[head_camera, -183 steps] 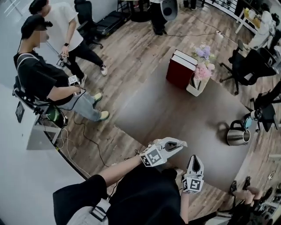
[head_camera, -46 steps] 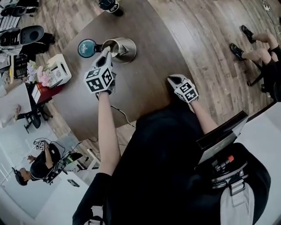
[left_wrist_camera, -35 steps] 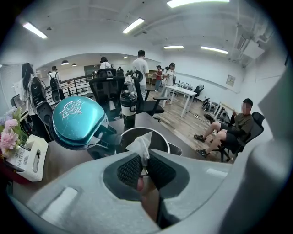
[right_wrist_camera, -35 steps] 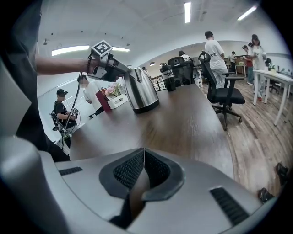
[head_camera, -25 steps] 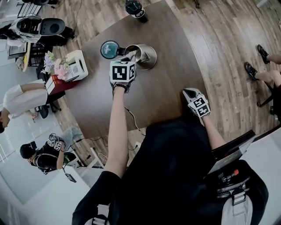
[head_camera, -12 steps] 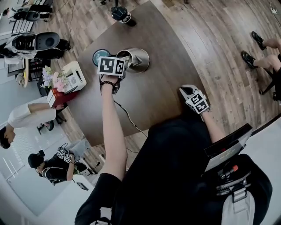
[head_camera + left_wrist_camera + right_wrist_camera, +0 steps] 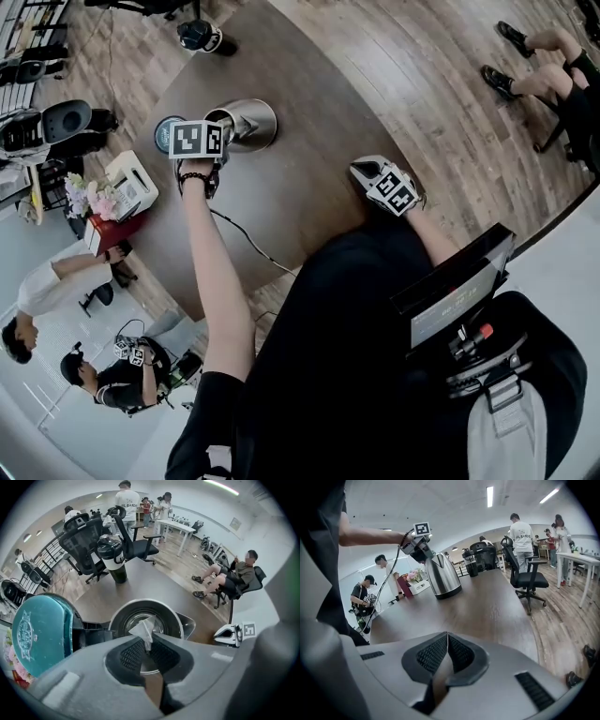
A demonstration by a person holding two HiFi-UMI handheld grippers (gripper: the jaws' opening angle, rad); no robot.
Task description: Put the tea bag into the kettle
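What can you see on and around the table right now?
table: one, dark brown
kettle: one, steel, on the table, mouth open
lid: one, teal, tipped back beside the mouth
tea bag: one, white, above the kettle's mouth
jug: one, black and white, table's far end
chairs: at least two, black, beyond the table
flowers: one bunch, pink, left of the table
left gripper: one, grey, fingers shut on the tea bag
right gripper: one, grey, fingers shut, empty

White tea bag point(image 7: 143, 629), silver kettle point(image 7: 443, 577), teal lid point(image 7: 41, 632), dk brown table point(image 7: 314, 112).
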